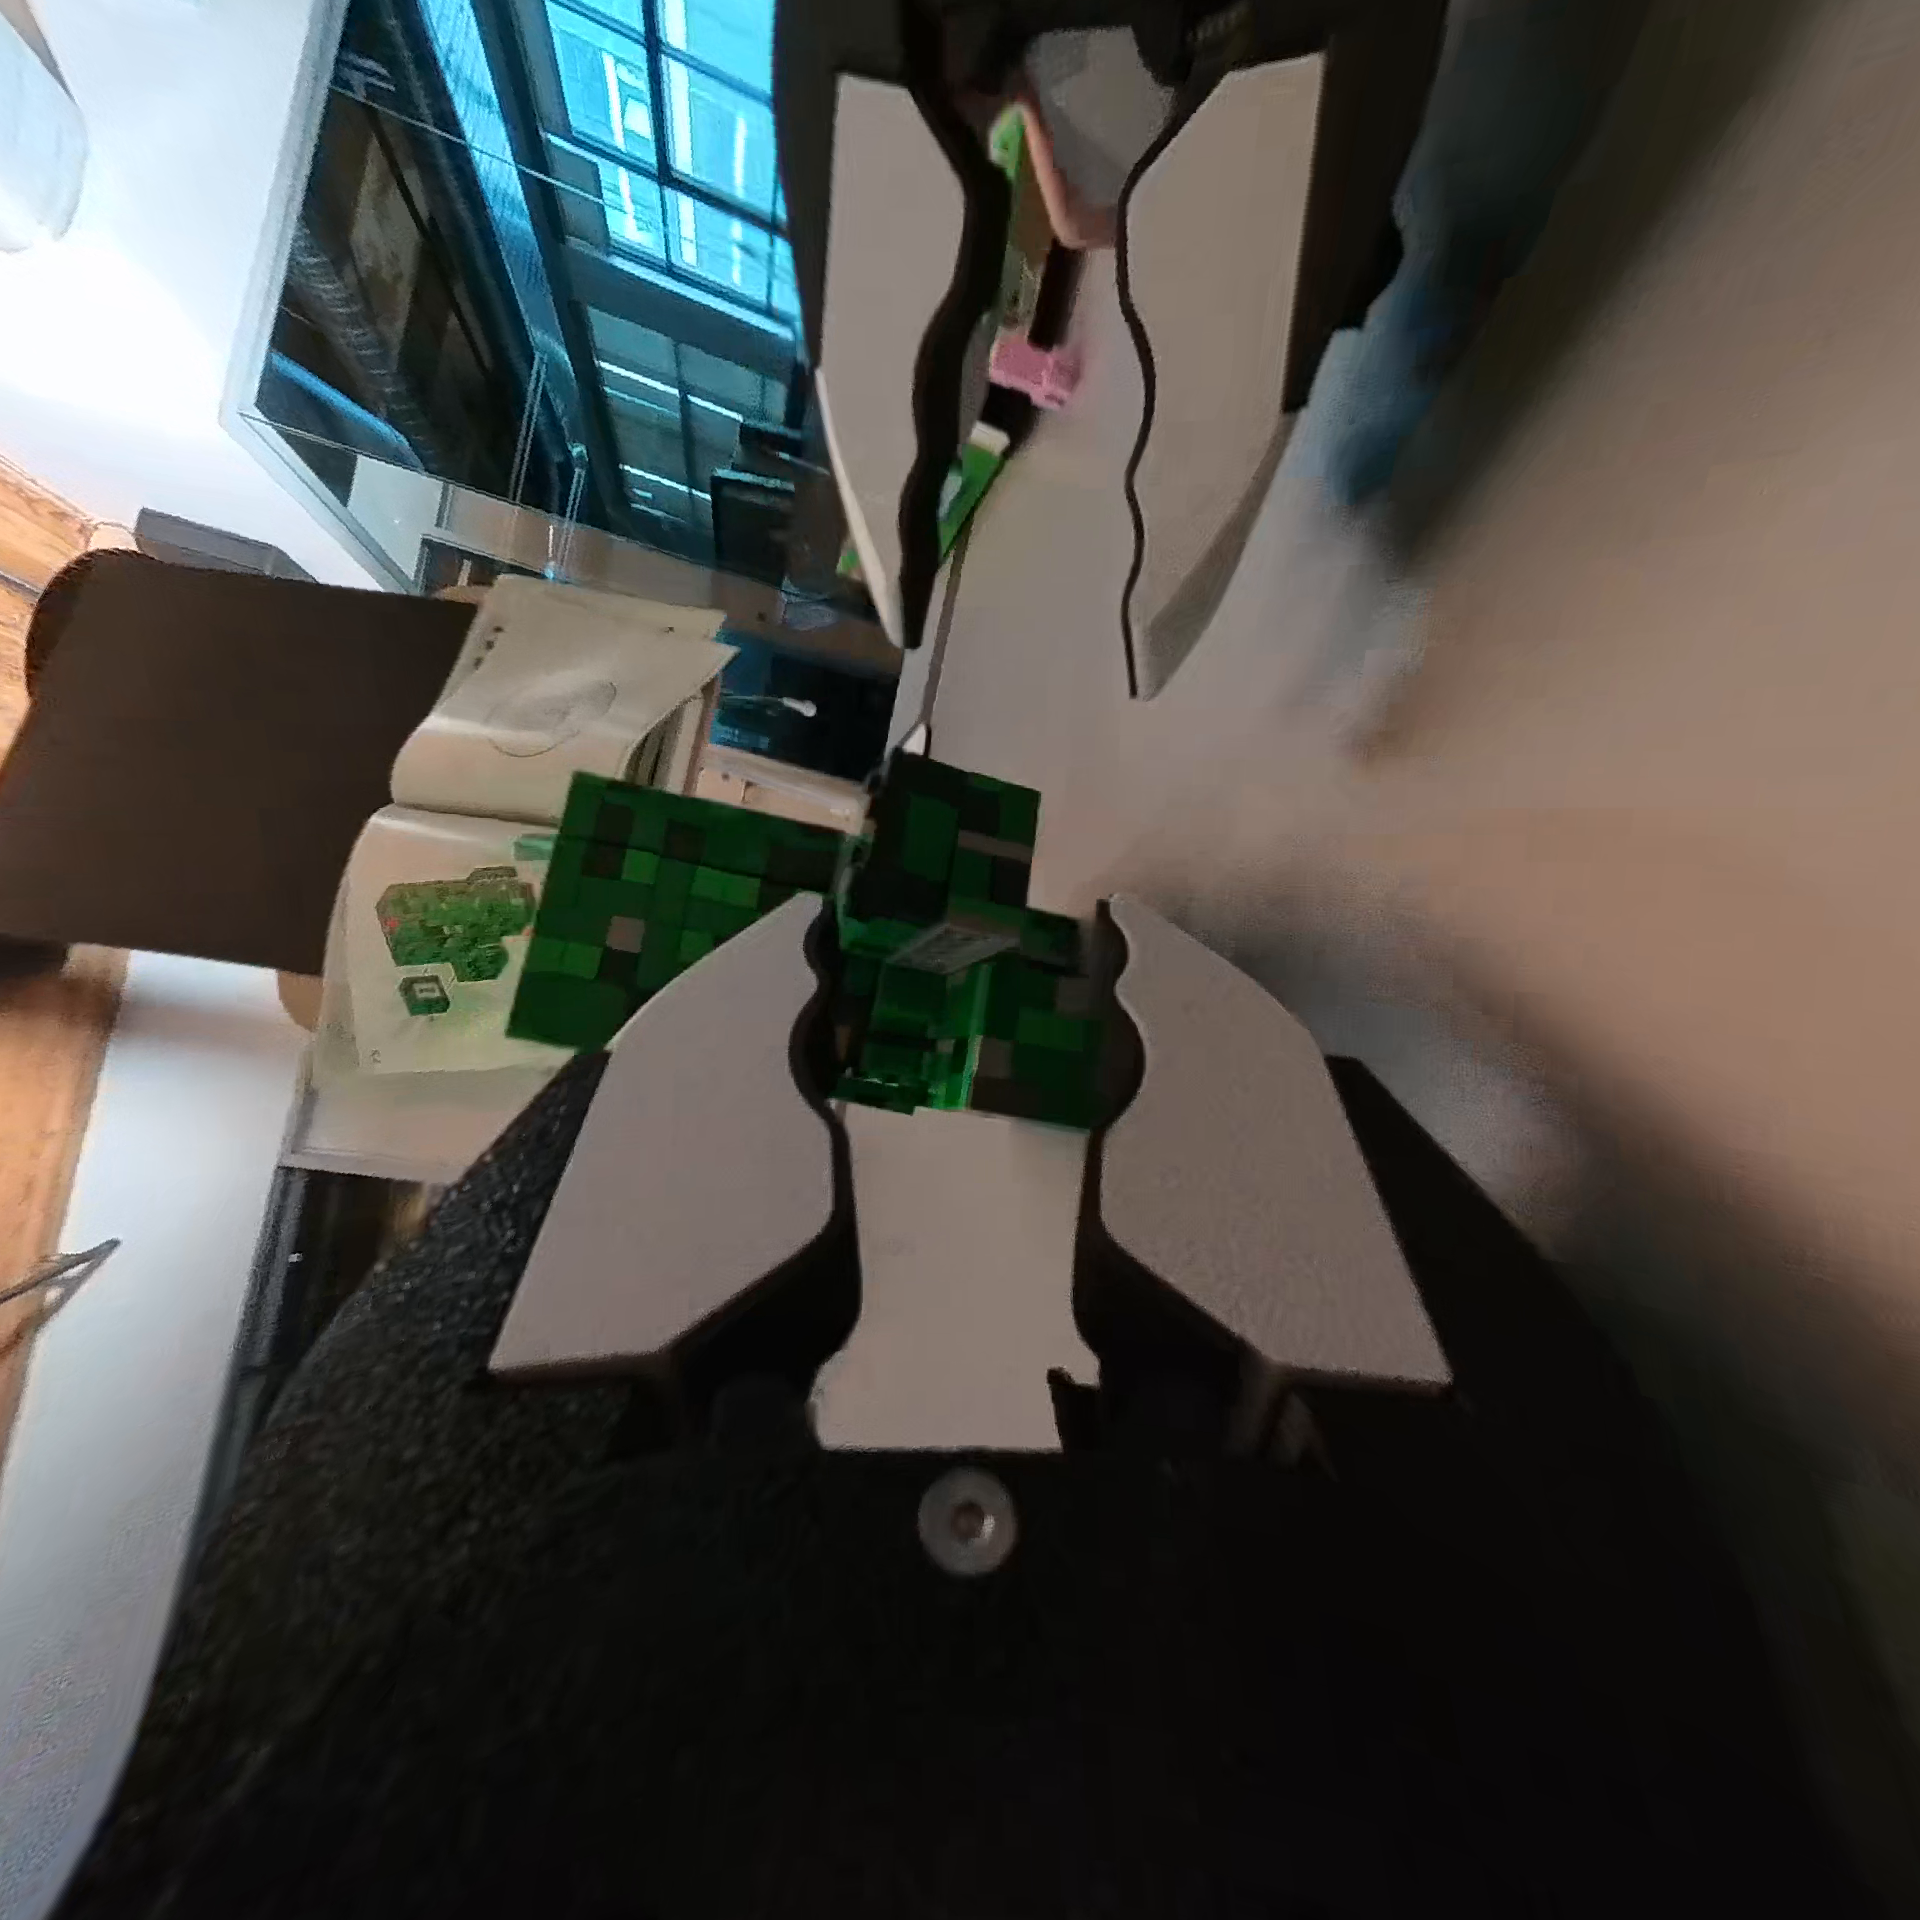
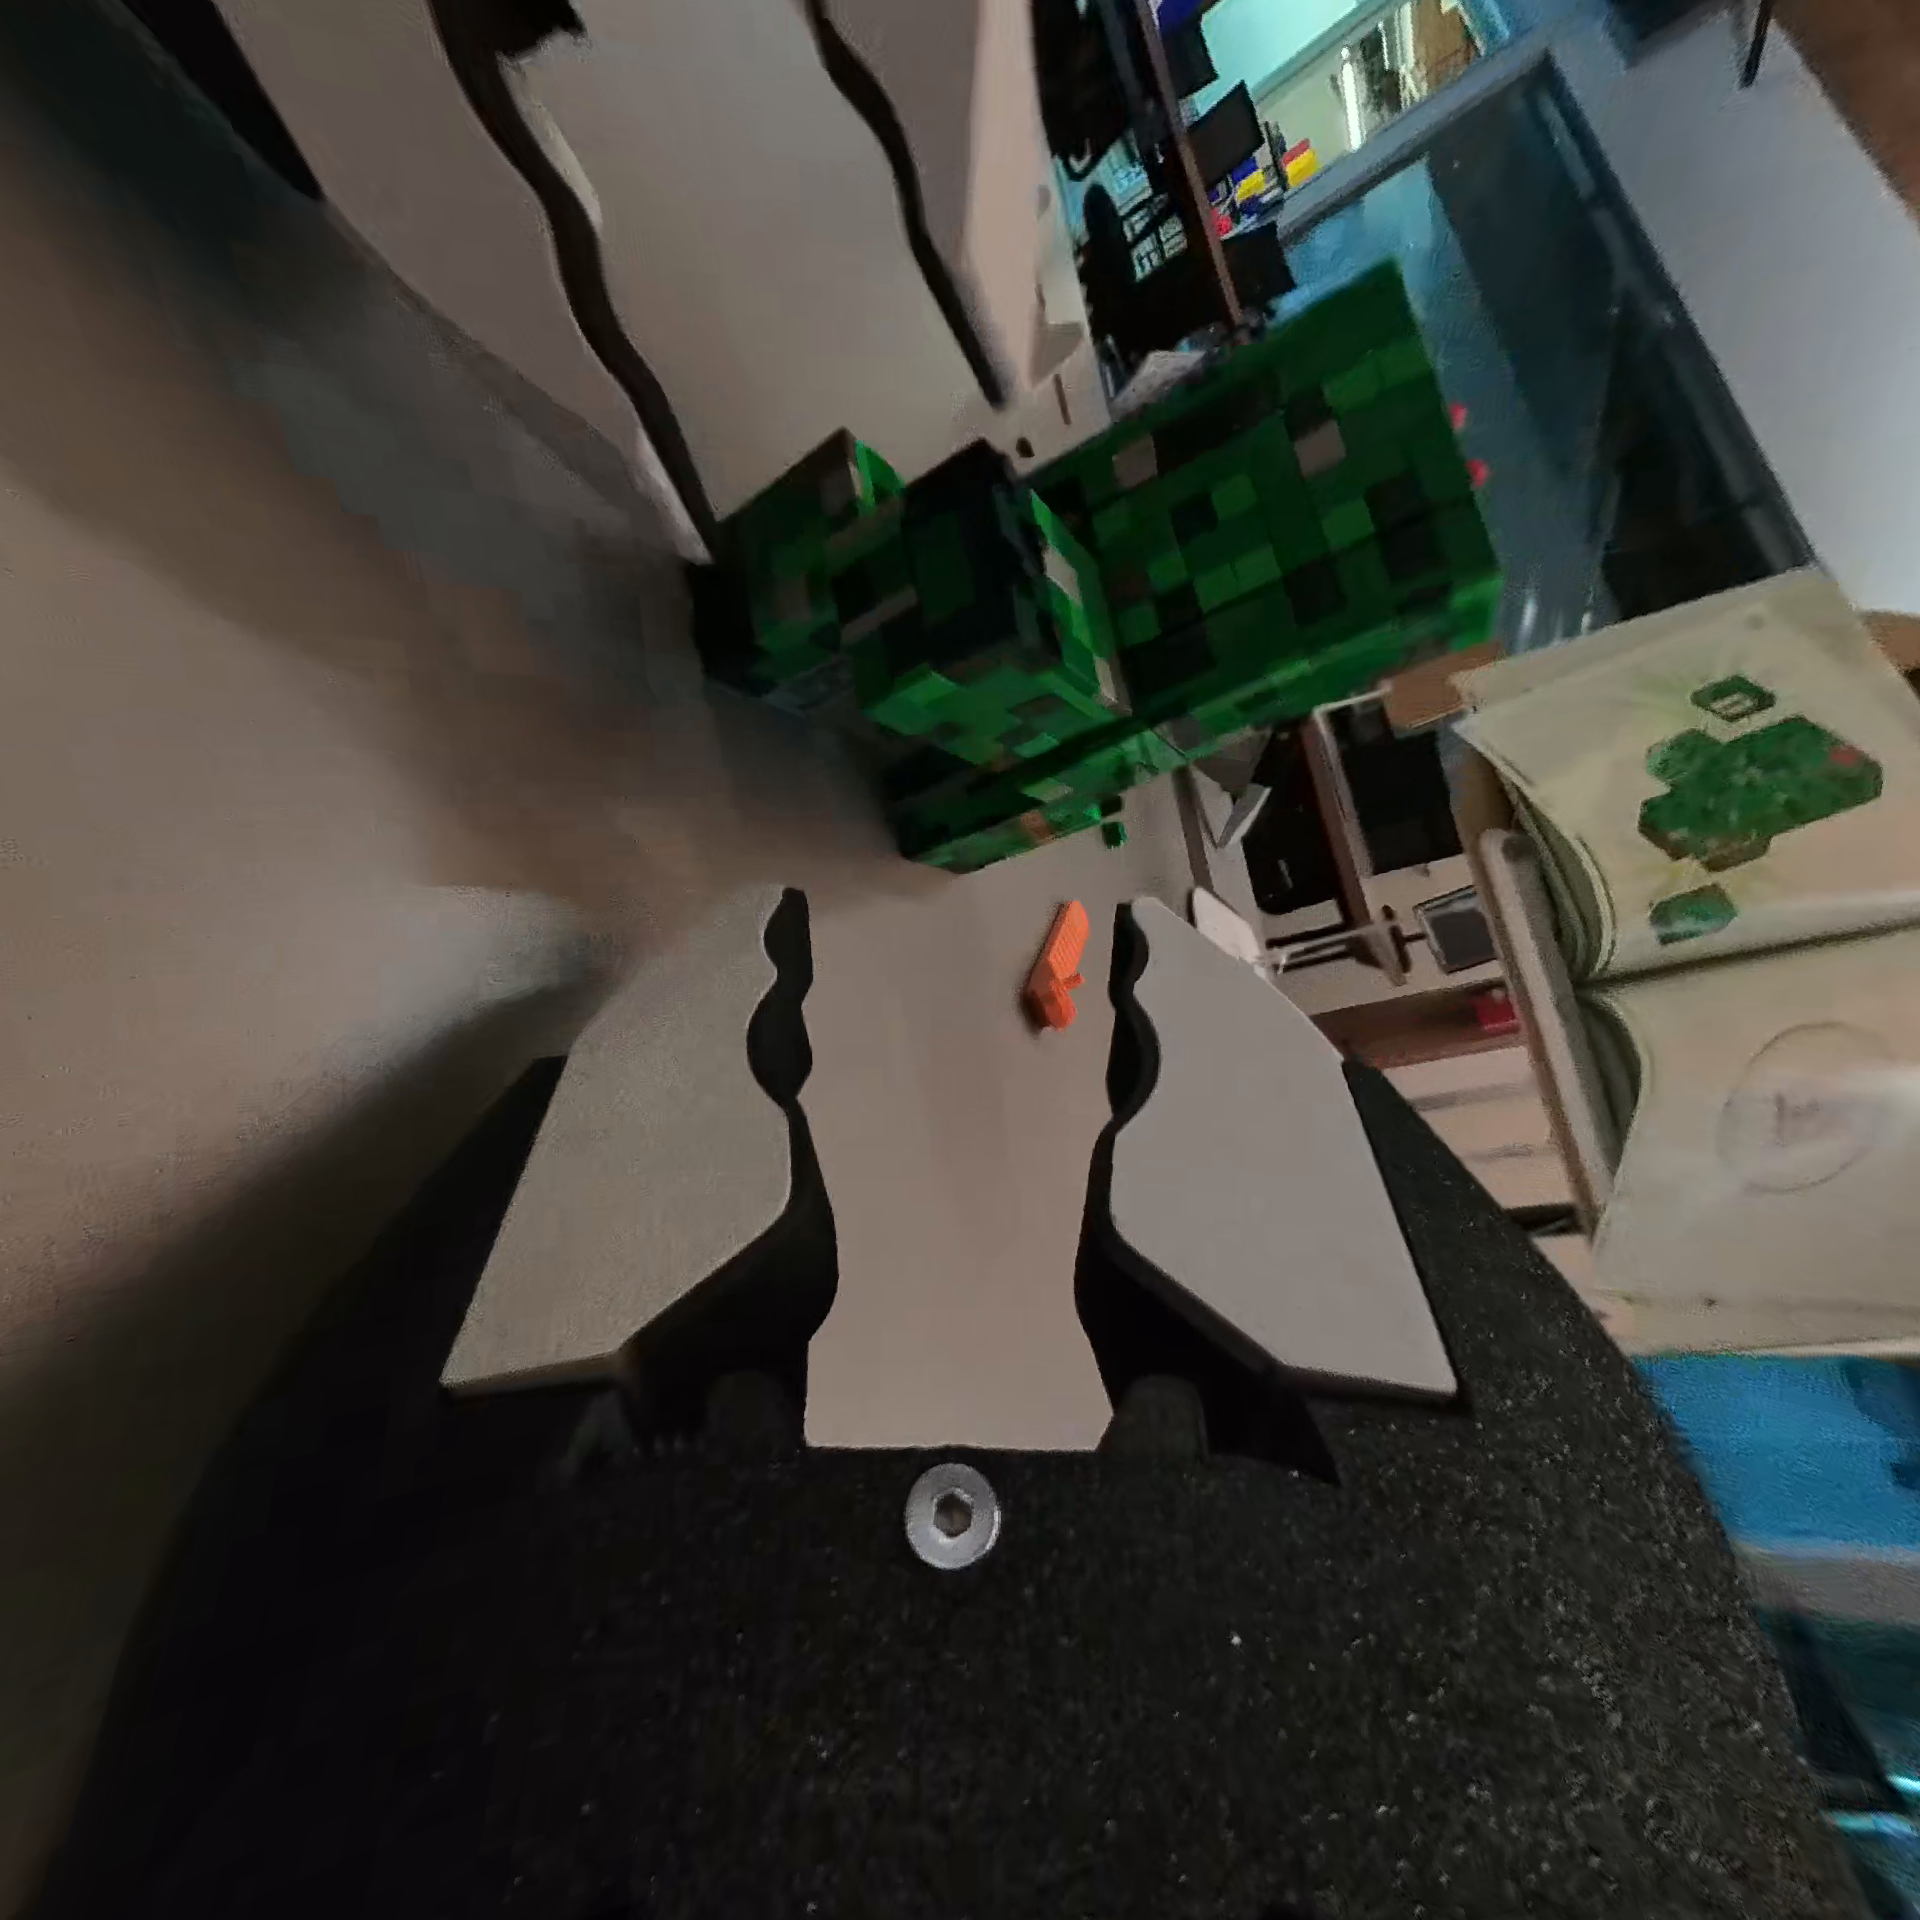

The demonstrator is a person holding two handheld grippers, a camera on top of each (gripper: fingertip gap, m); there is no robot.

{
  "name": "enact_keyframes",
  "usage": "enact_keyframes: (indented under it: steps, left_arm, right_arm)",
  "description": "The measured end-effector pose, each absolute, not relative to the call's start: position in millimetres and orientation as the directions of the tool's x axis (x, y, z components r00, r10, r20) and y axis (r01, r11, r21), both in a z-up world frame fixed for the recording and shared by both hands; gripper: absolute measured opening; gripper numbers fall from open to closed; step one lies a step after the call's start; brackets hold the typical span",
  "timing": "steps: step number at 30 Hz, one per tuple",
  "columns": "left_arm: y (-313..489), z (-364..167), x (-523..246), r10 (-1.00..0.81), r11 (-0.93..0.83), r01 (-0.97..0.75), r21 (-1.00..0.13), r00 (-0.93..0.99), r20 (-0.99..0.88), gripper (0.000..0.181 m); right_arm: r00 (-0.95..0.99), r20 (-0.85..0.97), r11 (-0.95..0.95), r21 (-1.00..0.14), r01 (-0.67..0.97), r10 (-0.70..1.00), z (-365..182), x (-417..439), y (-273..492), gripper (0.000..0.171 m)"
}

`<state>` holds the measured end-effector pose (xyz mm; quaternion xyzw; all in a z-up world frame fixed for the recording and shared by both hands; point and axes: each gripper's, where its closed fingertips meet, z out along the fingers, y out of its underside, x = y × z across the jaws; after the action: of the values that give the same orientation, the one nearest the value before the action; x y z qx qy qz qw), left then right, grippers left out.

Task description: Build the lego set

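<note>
My left gripper (image 1: 961,997) is clamped on the green lego model (image 1: 966,977), fingers pressed to both sides of its blocky lower part. The model's larger cube section (image 1: 665,904) juts out to the left, above the white table (image 1: 1351,831). My right gripper (image 2: 956,987) is spread wide, holding nothing; an orange brick separator (image 2: 1058,977) lies on the table between its fingers. Open instruction booklet (image 2: 1745,935) at far right. Pink pieces (image 1: 1034,369) beyond, blurred.

Glossy plastic green lego model (image 1: 966,997), matt grey table (image 2: 935,1195), paper instruction booklet (image 2: 1756,831), rough black foam padding (image 2: 935,1714).
</note>
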<state>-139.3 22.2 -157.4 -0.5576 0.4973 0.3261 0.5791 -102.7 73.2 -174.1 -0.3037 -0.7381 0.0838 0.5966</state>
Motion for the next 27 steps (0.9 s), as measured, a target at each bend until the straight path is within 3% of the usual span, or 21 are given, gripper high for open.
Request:
enact_keyframes:
  steps: [4,7,13,19,27]
  left_arm:
    - [10,-152,-151,-0.198,0.188,-0.883,-0.430,0.395,-0.897,0.040]
    - [14,-157,-168,-0.213,0.137,-0.874,-0.465,0.433,-0.876,0.042]
    - [17,-160,-172,-0.255,0.107,-0.849,-0.518,0.480,-0.840,0.044]
    - [16,-163,-178,-0.288,0.072,-0.813,-0.577,0.537,-0.793,0.042]
    - [24,-188,-175,-0.459,-0.115,-0.695,-0.709,0.671,-0.583,0.049]
  right_arm:
    - [-0.128,0.715,0.719,-0.646,0.257,0.688,-150,-102,49,0.045]
    - [-0.198,0.619,0.650,-0.722,0.236,0.760,-137,-116,24,0.050]
    - [-0.324,0.533,0.623,-0.685,0.376,0.782,-160,-133,14,0.057]
    - [-0.370,0.491,0.612,-0.678,0.407,0.789,-174,-131,11,0.050]
    - [-0.377,0.440,0.579,-0.637,0.508,0.815,-208,-131,26,0.055]
